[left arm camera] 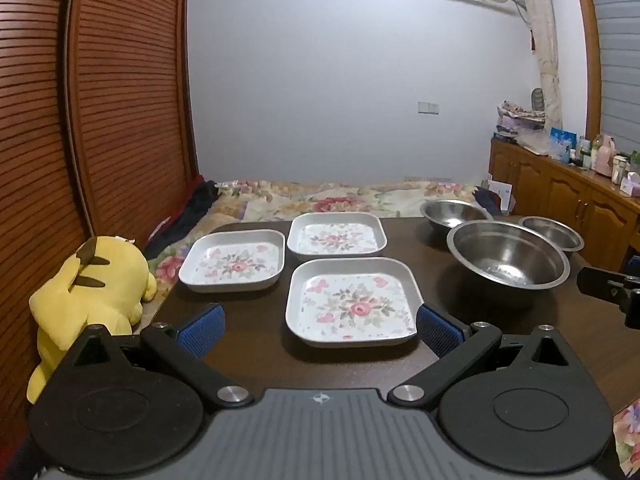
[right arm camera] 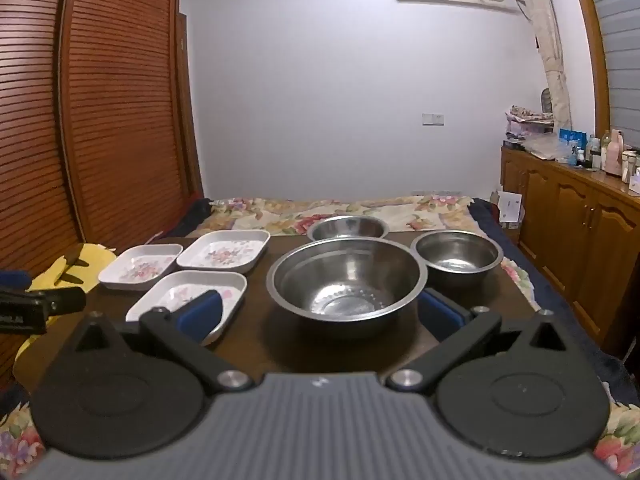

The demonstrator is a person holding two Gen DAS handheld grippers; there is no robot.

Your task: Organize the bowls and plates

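Three square white plates with a flower print lie on the dark table (left arm camera: 256,344): a near plate (left arm camera: 352,304), a far plate (left arm camera: 337,237) and a left plate (left arm camera: 234,260). To their right stand three steel bowls: a large bowl (left arm camera: 507,260), a far bowl (left arm camera: 454,213) and a small right bowl (left arm camera: 552,232). My left gripper (left arm camera: 320,330) hangs open just short of the near plate. In the right wrist view my right gripper (right arm camera: 326,312) is open in front of the large bowl (right arm camera: 346,280), with nothing held; the small bowl (right arm camera: 456,258) and far bowl (right arm camera: 348,227) sit behind.
A yellow plush toy (left arm camera: 92,300) sits off the table's left edge. A bed with a flowered cover (left arm camera: 340,196) lies beyond the table. Slatted wooden wardrobe doors (left arm camera: 120,100) stand at the left, a wooden cabinet (right arm camera: 580,232) with bottles at the right.
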